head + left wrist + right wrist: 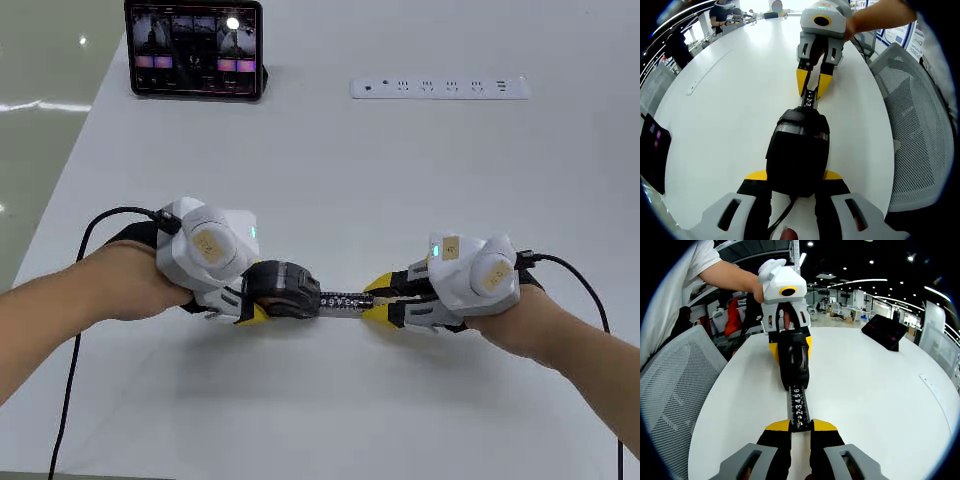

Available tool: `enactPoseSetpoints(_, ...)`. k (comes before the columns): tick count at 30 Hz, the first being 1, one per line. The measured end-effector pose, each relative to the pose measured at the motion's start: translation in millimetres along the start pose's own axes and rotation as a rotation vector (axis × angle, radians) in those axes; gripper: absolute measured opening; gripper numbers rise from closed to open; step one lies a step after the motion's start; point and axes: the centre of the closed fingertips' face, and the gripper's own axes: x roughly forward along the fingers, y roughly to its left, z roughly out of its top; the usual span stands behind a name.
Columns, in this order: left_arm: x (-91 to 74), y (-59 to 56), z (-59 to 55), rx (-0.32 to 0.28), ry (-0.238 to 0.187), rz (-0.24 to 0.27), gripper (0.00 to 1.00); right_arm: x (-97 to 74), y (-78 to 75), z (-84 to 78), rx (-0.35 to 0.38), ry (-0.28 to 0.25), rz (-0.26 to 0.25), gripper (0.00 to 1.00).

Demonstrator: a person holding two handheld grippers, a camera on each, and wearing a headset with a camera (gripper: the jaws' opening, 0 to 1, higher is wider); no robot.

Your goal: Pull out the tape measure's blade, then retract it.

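At the near side of a white counter (400, 170), the left tongs (794, 176) clamp a black, rounded tape measure case (283, 288) while the right tongs (801, 426) pinch its short black numbered blade (798, 407), stretched rightward between them.

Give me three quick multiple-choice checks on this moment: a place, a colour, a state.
1. The tablet stands: A) left of the power strip; B) at the near edge; C) on a chair.
2. The jaw tips are: A) red; B) yellow; C) green.
3. The blade is: A) fully retracted; B) a short length out; C) stretched across the table.
Answers: A, the head view shows the strip to its right; B, yellow in all views; B, few numerals show between the case in the left gripper and the right gripper.
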Motion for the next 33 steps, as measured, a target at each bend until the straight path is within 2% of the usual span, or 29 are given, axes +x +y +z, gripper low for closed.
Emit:
enactPoseSetpoints(21,0.5,-0.2,-1.0,0.002,0.006,-0.003,0.28,-25.4,-2.9,-18.7,0.011,0.024,-0.025,0.10)
enactPoseSetpoints(33,0.3,-0.6,-1.0,0.013,0.016,-0.003,0.28,-33.6,-3.0,-26.6,0.015,0.037,-0.036,0.10)
